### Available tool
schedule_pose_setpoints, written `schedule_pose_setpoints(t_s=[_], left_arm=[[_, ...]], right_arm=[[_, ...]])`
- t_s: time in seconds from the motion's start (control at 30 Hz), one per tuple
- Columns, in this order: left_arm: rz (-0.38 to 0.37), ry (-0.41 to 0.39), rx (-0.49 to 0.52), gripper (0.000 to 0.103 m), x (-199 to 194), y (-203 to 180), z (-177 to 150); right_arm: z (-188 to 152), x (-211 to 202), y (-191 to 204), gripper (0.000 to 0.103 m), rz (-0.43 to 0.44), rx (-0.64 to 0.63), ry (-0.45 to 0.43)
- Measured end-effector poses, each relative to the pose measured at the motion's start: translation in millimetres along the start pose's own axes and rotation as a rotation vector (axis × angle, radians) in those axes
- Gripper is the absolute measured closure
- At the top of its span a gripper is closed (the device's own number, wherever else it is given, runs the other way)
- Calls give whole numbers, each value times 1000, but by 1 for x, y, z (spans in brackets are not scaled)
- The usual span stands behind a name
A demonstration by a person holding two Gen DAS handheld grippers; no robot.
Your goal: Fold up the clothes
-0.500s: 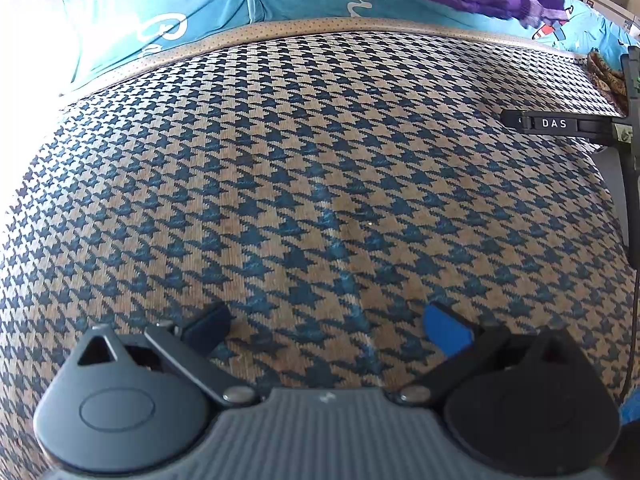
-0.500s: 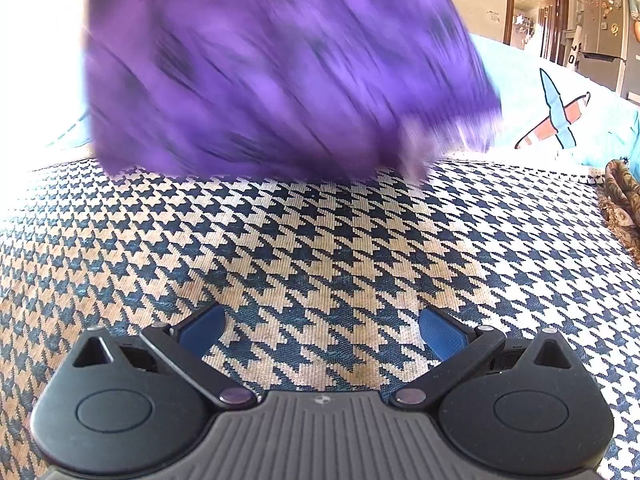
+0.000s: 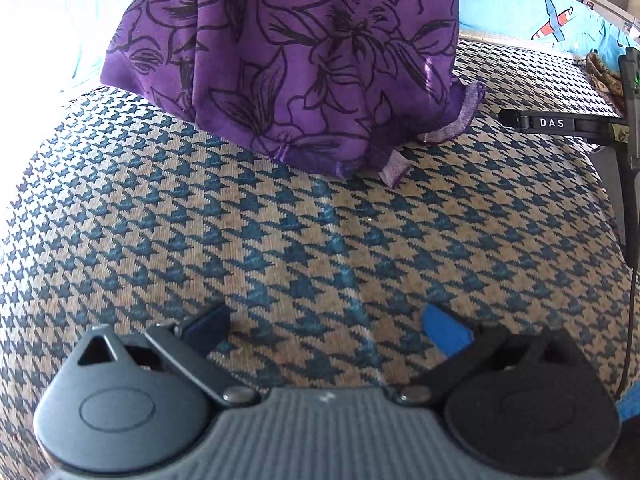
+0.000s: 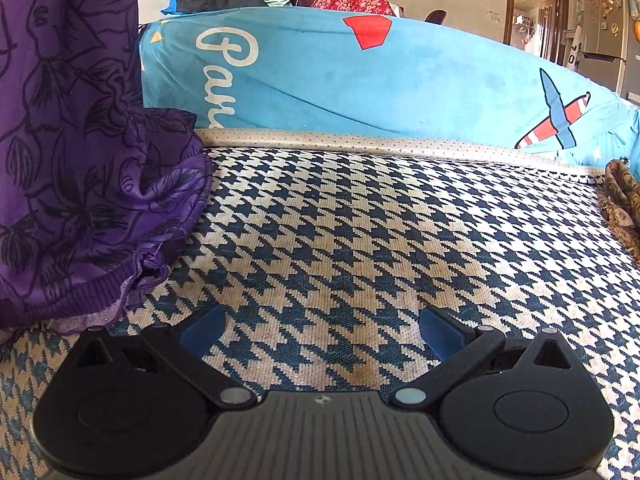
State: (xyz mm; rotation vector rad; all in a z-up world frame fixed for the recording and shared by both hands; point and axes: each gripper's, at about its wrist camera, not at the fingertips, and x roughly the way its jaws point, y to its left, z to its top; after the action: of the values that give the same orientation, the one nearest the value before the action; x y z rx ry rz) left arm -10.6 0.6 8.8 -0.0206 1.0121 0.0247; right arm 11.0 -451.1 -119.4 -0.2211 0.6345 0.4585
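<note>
**Left wrist view: purple garment bunched on bed, both grippers released**

Left wrist view shows the garment (image 3: pixel 288 60) at 12 o'clock, heaped on the houndstooth cover (image 3: pixel 280 240). Right wrist view shows the same garment (image 4: pixel 80 180) at 9 to 10 o'clock, with its ribbed hem lying just beside the left finger of that gripper.

**Handling.** The cloth looks thin, light and soft. It drapes in loose folds and will not hold a shape unaided. The sheen suggests a smooth, somewhat slippery weave, so a shallow pinch may slip. The best holds are judged to be the ribbed hem (image 4: pixel 100 292) and the stitched edge (image 3: pixel 394 168) at the near side of the heap. Both are thicker than the body cloth.

**Appearance.** Purple with a black line-drawn flower print. The hem band is a paler, glittery purple. The garment is crumpled, not flat and not folded. Its type cannot be told.

**Grippers.** Left gripper (image 3: pixel 326 326): fingers spread wide, nothing between them, low over the cover. Right gripper (image 4: pixel 322 326): likewise spread and empty.

**Surroundings.** A blue sheet (image 4: pixel 360 80) with an aeroplane print lies beyond the cover at 12 o'clock. A black bar marked DAS (image 3: pixel 560 123) stands at 2 o'clock in the left view.
</note>
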Motion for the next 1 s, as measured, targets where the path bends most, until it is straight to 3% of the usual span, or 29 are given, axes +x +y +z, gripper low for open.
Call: schedule_pose_setpoints(t_s=[0.57,1.0], left_arm=[[13,-5,5,0,-14,-25,-12],[14,-9,14,0,-65,-73,-50]], right_arm=[[0,0,0,0,0,0,0],[0,0,0,0,0,0,0]])
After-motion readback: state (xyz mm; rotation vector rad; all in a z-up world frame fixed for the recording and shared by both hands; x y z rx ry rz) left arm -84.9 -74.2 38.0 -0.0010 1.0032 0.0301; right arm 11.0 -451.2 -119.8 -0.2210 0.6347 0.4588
